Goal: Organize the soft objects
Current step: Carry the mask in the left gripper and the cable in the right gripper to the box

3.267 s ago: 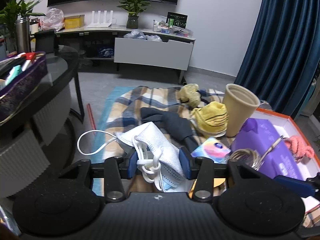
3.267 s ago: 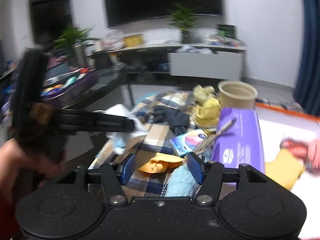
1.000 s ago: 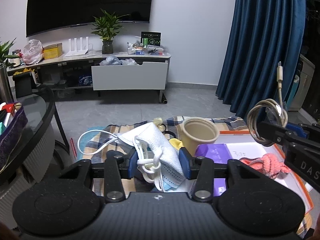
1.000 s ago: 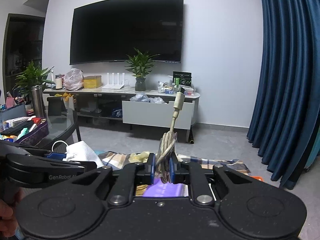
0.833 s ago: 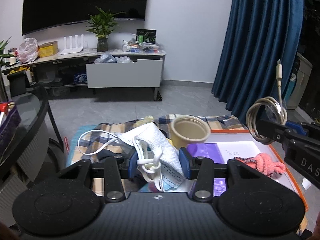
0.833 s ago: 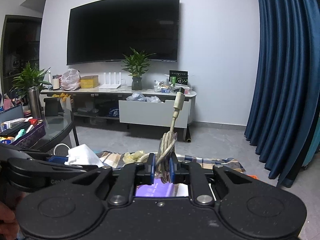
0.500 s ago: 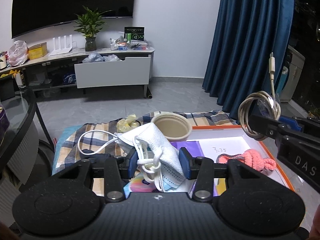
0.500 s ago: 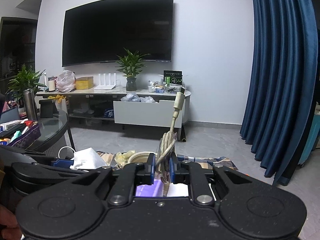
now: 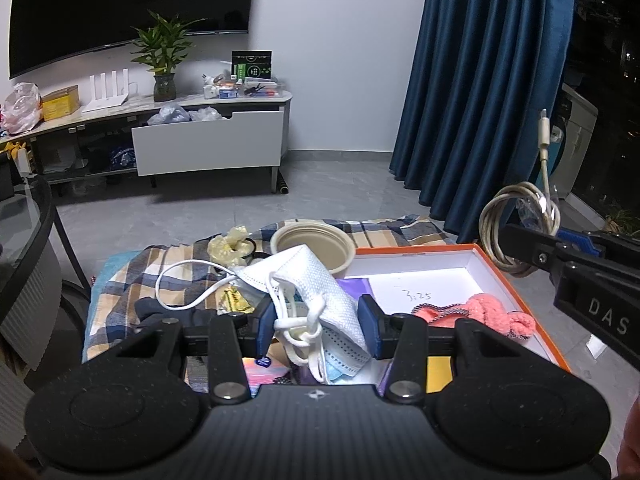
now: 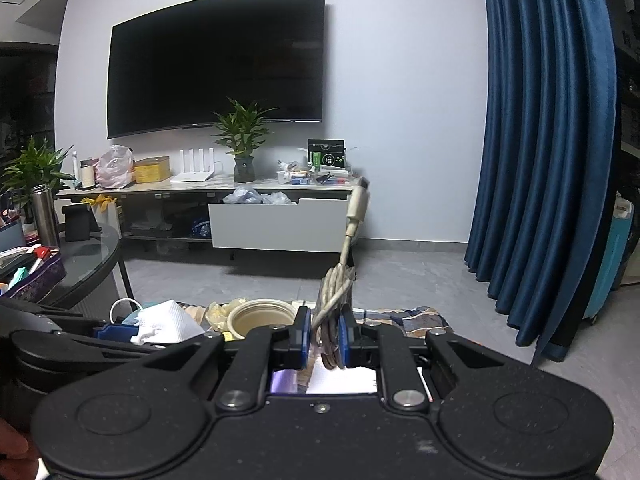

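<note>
My left gripper [image 9: 318, 326] is shut on a bundle of white and blue face masks [image 9: 316, 292], whose ear loops trail to the left. It hangs over the near left corner of an orange-rimmed white box [image 9: 432, 249]. My right gripper [image 10: 323, 338] is shut on a coiled beige cable [image 10: 334, 300] with its plug sticking up. From the left wrist view that right gripper [image 9: 516, 236] reaches in from the right, above the box, holding the cable coil [image 9: 520, 224]. Pink knitted cloth [image 9: 492, 316] lies inside the box.
A beige cup [image 9: 312, 246] stands on the plaid cloth [image 9: 132, 280] beside the box, with a yellowish crumpled piece [image 9: 228, 244] and dark gloves [image 9: 160, 312]. A purple pack [image 9: 356, 282] lies in the box. A glass table [image 10: 88, 260] is on the left, blue curtains [image 10: 540, 160] on the right.
Both grippers have shifted to the right over the box, each keeping its hold. The cup and the plaid cloth have slid leftward in both views, and more of the box shows.
</note>
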